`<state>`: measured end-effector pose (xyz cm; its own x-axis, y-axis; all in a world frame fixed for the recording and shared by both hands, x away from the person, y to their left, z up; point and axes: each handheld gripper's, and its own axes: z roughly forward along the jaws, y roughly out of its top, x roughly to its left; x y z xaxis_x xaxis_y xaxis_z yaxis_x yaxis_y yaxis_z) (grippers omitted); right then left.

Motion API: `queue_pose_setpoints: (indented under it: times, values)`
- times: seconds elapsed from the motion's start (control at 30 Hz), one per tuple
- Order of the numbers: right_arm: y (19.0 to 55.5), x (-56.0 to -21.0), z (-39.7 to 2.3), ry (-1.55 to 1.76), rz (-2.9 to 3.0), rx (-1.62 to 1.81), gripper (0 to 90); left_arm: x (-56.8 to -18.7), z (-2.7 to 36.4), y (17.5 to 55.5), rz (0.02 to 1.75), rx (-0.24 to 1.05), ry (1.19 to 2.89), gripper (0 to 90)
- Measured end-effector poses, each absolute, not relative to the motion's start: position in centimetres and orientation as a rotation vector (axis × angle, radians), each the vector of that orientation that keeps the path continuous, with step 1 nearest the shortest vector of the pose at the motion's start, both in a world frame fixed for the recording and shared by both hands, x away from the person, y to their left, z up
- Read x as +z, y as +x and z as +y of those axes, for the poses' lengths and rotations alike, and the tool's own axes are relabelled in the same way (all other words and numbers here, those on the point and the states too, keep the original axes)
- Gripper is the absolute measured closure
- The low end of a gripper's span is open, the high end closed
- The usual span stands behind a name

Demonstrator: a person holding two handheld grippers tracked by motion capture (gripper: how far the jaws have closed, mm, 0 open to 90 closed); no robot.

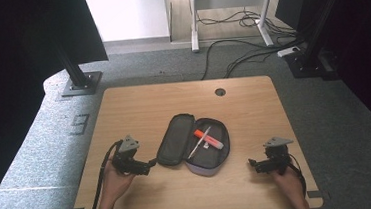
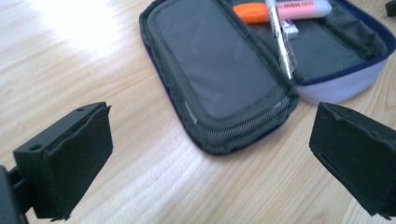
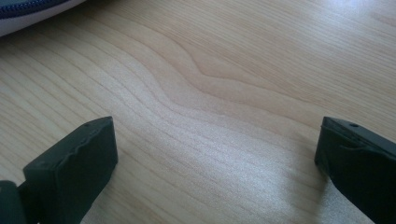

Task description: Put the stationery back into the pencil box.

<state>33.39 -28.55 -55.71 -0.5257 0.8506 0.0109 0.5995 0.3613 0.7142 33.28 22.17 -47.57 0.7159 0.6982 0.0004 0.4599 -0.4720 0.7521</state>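
Pencil case (image 1: 192,144) lies unzipped and flat near the middle of the wooden surface (image 1: 138,103). Inside its right half: an orange-capped highlighter (image 1: 208,139) with a white pen (image 1: 199,142) across it. Left gripper (image 1: 147,166) sits just beside the case's left flap, jaws spread, empty. Right gripper (image 1: 254,165) rests apart to the case's right, jaws spread, empty.

Highlighter (image 1: 208,139) and pen (image 1: 199,142) lie inside case (image 1: 176,138) mid-table (image 1: 138,103).
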Motion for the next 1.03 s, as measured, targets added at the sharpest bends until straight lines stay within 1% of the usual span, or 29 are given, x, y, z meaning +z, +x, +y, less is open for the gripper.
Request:
queue_pose_setpoints:
  times: [0.53, 0.77, 0.93, 1.03]
  values:
    - [33.4, -55.7, -28.5, 1.271, 2.267, 0.961, 0.0, -51.4, 25.0, 31.6, 0.959, 0.371, 2.135, 0.0]
    - [33.4, -55.7, -28.6, 1.271, 2.267, 0.961, 0.0, -53.5, 25.1, 31.4, 1.001, 0.365, 2.158, 0.0]
    - [33.4, -55.7, -28.5, 1.271, 2.267, 0.961, 0.0, -54.8, 24.7, 31.7, 1.029, 0.366, 2.223, 0.0]
    - [33.4, -55.7, -28.6, 1.271, 2.267, 0.961, 0.0, -54.9, 24.6, 31.7, 1.038, 0.382, 2.229, 0.0]
